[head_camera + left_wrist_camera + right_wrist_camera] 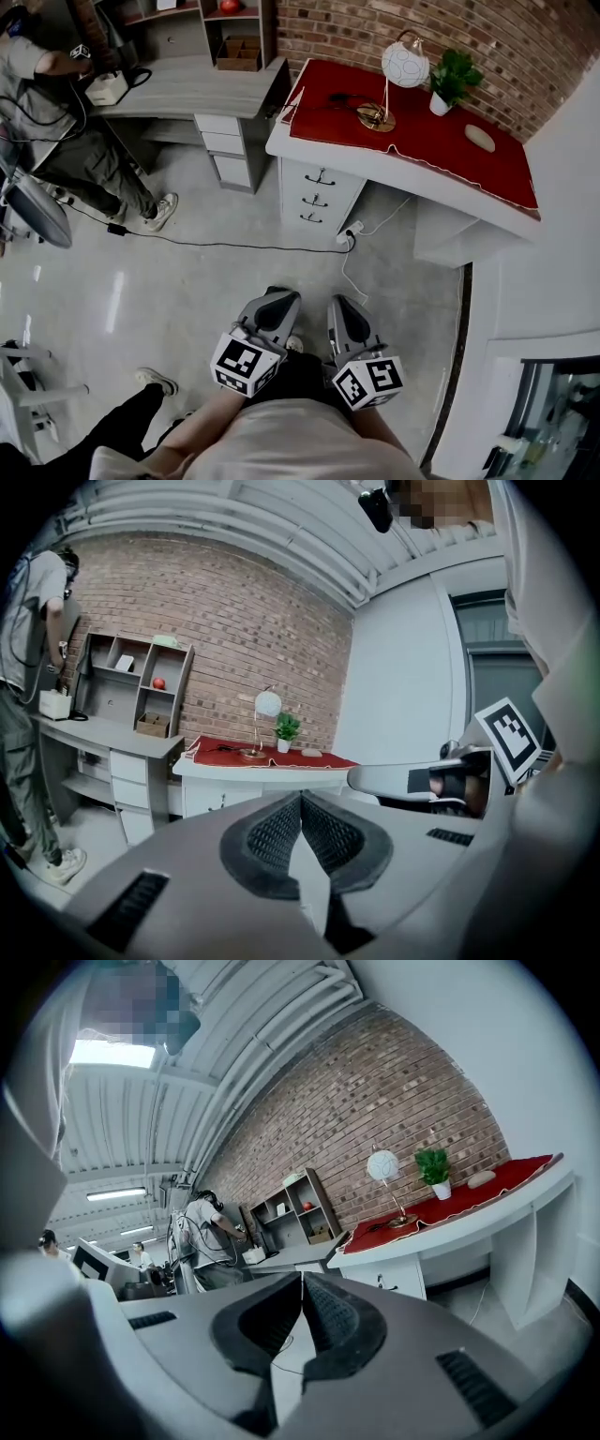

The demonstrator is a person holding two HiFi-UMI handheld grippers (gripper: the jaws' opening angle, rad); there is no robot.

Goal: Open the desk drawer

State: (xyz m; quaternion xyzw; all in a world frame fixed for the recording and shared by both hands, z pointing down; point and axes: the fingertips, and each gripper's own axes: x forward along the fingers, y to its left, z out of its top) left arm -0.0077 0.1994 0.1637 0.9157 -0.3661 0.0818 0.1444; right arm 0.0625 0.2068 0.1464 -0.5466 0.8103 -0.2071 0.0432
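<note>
Head view: drawers (316,197), three white fronts with dark handles under the desk (375,172), lie straight ahead, well apart from our left gripper (277,298) and right gripper (341,305), which are about equally near.
Left gripper view: jaws pressed together on nothing.
Right gripper view: jaws likewise together, empty.

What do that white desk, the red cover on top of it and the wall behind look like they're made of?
Desk: probably painted wood or laminate, smooth matte white.
Red cover: likely cloth, with a pale wavy trim along its edge.
Wall: bare red brick, mortar lines visible.
</note>
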